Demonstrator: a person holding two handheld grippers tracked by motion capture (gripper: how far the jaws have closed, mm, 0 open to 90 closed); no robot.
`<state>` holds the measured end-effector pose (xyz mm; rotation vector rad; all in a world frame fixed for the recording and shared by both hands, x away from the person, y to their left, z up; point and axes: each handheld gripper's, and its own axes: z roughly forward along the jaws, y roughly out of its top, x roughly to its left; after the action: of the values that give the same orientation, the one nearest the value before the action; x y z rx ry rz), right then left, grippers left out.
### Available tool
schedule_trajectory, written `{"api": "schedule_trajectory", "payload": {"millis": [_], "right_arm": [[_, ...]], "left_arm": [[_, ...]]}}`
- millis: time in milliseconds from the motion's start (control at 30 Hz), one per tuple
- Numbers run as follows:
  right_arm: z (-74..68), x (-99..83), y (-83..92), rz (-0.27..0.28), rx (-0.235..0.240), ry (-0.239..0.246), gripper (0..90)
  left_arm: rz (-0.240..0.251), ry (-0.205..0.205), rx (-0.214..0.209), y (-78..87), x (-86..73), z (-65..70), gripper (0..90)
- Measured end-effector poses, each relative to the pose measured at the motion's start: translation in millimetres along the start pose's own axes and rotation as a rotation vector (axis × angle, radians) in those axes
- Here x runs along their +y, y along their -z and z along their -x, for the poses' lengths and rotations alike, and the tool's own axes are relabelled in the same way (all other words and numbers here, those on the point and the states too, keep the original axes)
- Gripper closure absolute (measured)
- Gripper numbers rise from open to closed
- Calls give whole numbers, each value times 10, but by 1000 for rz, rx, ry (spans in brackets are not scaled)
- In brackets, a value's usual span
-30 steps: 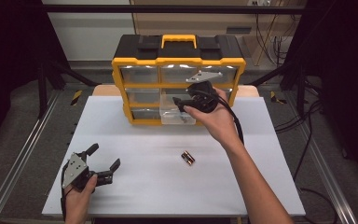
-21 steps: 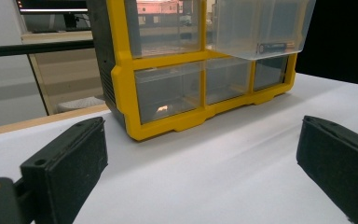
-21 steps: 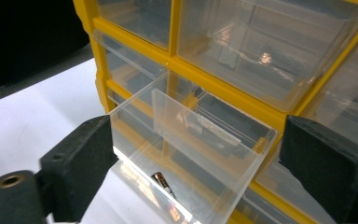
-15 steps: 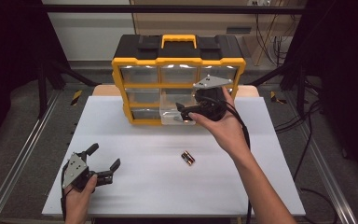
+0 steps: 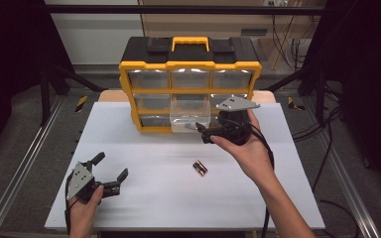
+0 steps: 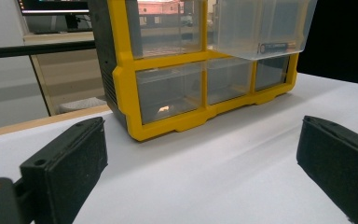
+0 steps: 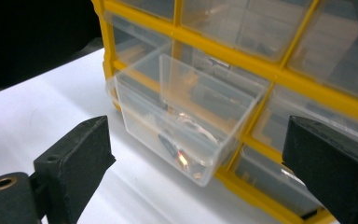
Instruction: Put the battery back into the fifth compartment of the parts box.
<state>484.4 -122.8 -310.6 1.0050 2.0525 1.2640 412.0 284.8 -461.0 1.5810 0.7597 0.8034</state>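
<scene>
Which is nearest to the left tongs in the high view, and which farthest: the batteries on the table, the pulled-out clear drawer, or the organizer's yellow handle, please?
From the left tongs:
1. Batteries, to their right on the table.
2. Clear drawer, pulled out of the organizer's middle row.
3. Yellow handle, on the organizer's top, at the back.

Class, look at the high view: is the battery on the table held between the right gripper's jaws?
No: the battery lies alone on the table.

A lab or test bench: a white table (image 5: 287, 198) sits inside a frame of aluminium rails (image 5: 20, 173), hung round with black curtains (image 5: 362, 74). Loose cables (image 5: 287, 34) trail behind, and a monitor (image 6: 53, 5) stands on a desk beyond.
</scene>
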Motion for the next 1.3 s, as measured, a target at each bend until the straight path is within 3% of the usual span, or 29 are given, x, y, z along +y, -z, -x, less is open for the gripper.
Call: {"api": "schedule_trajectory", "payload": {"millis": [300, 933, 1300], "right_arm": [[40, -351, 44, -21, 3, -67, 74], [44, -812, 4, -92, -10, -94, 74], [3, -1036, -44, -139, 12, -115, 77]], "left_arm": [[11, 0, 3, 15, 5, -9, 15], [9, -2, 0, 15, 3, -11, 14], [10, -2, 4, 20, 4, -18, 9]]}}
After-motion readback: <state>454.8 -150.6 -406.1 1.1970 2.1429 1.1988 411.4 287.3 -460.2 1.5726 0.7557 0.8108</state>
